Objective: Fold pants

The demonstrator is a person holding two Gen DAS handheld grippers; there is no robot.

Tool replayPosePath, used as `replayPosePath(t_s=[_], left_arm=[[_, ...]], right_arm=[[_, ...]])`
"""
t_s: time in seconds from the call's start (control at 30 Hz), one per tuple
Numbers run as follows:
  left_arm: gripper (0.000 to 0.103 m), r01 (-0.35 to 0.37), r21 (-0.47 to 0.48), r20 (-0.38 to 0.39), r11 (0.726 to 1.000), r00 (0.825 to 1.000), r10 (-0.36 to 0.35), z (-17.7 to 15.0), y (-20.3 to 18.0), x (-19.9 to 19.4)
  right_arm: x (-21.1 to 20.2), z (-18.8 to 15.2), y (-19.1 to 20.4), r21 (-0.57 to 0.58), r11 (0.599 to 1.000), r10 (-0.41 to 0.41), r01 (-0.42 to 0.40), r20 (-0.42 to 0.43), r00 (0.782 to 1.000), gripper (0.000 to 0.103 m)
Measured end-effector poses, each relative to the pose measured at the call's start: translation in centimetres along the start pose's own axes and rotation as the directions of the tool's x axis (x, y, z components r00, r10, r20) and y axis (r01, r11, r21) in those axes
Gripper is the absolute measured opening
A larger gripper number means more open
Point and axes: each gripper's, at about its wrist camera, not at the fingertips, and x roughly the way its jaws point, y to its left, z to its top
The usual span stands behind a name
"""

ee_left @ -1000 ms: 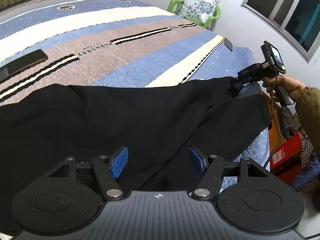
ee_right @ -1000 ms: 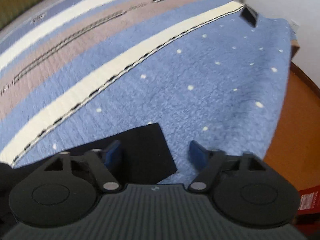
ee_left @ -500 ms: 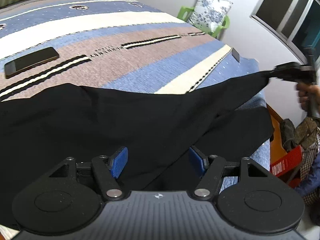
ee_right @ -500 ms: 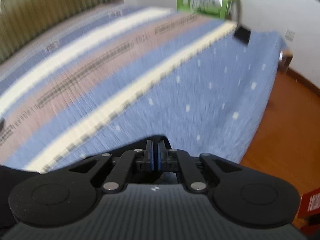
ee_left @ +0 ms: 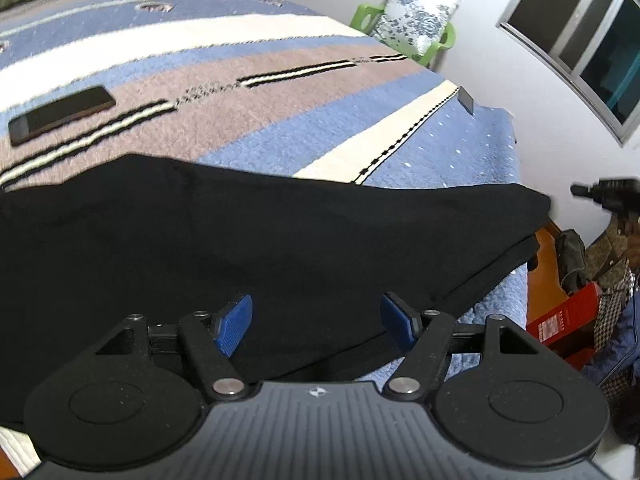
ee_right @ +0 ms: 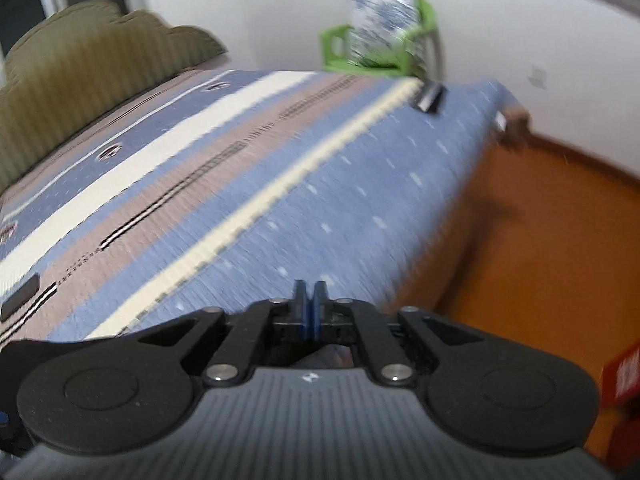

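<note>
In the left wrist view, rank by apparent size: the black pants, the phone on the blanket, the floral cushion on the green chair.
1. black pants, by far the largest.
2. floral cushion and phone: look alike in size; the cushion sits farther away, so unranked.

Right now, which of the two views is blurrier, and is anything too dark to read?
Right wrist view: heavy motion smear across the blanket and chair; only the shut right claw is sharp. Left wrist view: mostly crisp, slight blur at the phone, fisheye bending the window; the black pants show almost no fold detail.
</note>
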Motion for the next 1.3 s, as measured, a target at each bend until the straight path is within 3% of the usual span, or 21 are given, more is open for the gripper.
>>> replayPosePath(t_s=[0.1,0.2,0.27,0.3,0.37,0.43,0.47,0.53,0.57,0.67,0.7,0.73,0.77,0.8,0.83,0.93,1.0,1.13,1.27,1.3], left_arm=[[0.071,-0.012,0.004,-0.005,1.000,1.000,0.012,0.3,-0.4,0.4],[0.071,0.002,0.005,-0.009,1.000,1.000,-0.002,0.4,-1.2,1.0],[0.071,0.001,0.023,-0.007,1.000,1.000,-0.001,0.4,-2.0,1.4],[0.071,-0.001,0.044,-0.008,0.999,1.000,0.002,0.4,-2.5,1.7],[0.071,-0.014,0.069,-0.015,0.998,1.000,0.015,0.4,-3.1,2.2],[0.071,-0.023,0.075,-0.011,0.997,1.000,0.024,0.4,-3.5,2.8],[0.071,-0.030,0.075,-0.010,0.997,0.999,0.030,0.3,-3.6,3.0],[0.071,-0.036,0.067,-0.017,0.997,0.999,0.037,0.2,-3.8,3.3],[0.071,-0.033,0.062,-0.023,0.998,0.999,0.034,0.1,-3.9,3.5],[0.071,-0.037,0.063,-0.038,0.997,0.999,0.040,-0.1,-4.1,3.7],[0.071,-0.041,0.067,-0.037,0.997,0.998,0.044,-0.1,-4.2,3.7],[0.071,-0.044,0.072,-0.037,0.996,0.998,0.047,-0.1,-4.3,3.7],[0.071,-0.046,0.077,-0.037,0.996,0.998,0.049,-0.1,-4.4,3.7],[0.071,-0.047,0.081,-0.035,0.996,0.998,0.050,0.0,-4.4,3.7],[0.071,-0.048,0.086,-0.031,0.995,0.998,0.051,0.0,-4.5,3.6],[0.071,-0.050,0.092,-0.022,0.995,0.998,0.052,0.2,-4.8,3.2],[0.071,-0.039,0.089,-0.020,0.995,0.999,0.041,0.4,-4.9,3.1],[0.072,-0.032,0.108,-0.024,0.994,0.999,0.035,0.4,-5.5,3.5],[0.072,-0.032,0.110,-0.055,0.993,0.998,0.038,0.0,-5.7,4.5],[0.073,-0.032,0.116,-0.056,0.993,0.998,0.039,-0.1,-5.8,4.5]], right_arm=[[-0.3,-2.9,-3.5,0.113,0.994,0.010,-0.010,0.003,1.000,0.002],[0.9,-5.8,-5.4,0.183,0.983,-0.003,0.012,-0.047,0.999,0.009],[1.0,-7.9,-6.2,0.308,0.941,0.148,-0.142,0.002,0.989,0.011],[1.0,-8.8,-6.6,0.362,0.913,0.192,-0.188,0.025,0.981,0.026],[1.4,-10.3,-6.9,0.430,0.871,0.235,-0.238,0.059,0.970,0.030],[2.1,-11.1,-6.9,0.480,0.818,0.313,-0.318,0.092,0.945,0.029],[2.5,-11.2,-6.9,0.491,0.808,0.318,-0.326,0.103,0.943,0.033],[3.2,-10.5,-6.8,0.492,0.834,0.228,-0.249,0.105,0.968,0.056],[3.7,-10.3,-6.9,0.495,0.833,0.219,-0.246,0.113,0.969,0.061],[6.3,-9.7,-8.0,0.565,0.768,0.286,-0.301,0.119,0.951,0.070],[7.2,-9.8,-8.1,0.584,0.749,0.303,-0.313,0.118,0.946,0.069],[7.8,-9.9,-8.1,0.600,0.738,0.299,-0.309,0.119,0.947,0.059],[8.4,-10.1,-8.0,0.613,0.721,0.312,-0.324,0.131,0.941,0.046],[8.9,-10.2,-8.0,0.622,0.698,0.339,-0.354,0.149,0.929,0.019],[9.2,-10.4,-8.0,0.637,0.675,0.360,-0.373,0.157,0.920,0.011],[7.6,-10.4,-7.2,0.597,0.710,0.340,-0.373,0.173,0.924,0.010],[5.2,-10.3,-6.9,0.574,0.709,0.354,-0.410,0.214,0.910,0.009],[1.1,-10.1,-7.7,0.527,0.736,0.329,-0.424,0.268,0.905,0.009],[3.3,-11.3,-8.8,0.576,0.750,0.266,-0.325,0.186,0.946,0.011],[4.3,-11.9,-9.0,0.586,0.747,0.265,-0.314,0.171,0.949,0.019]])
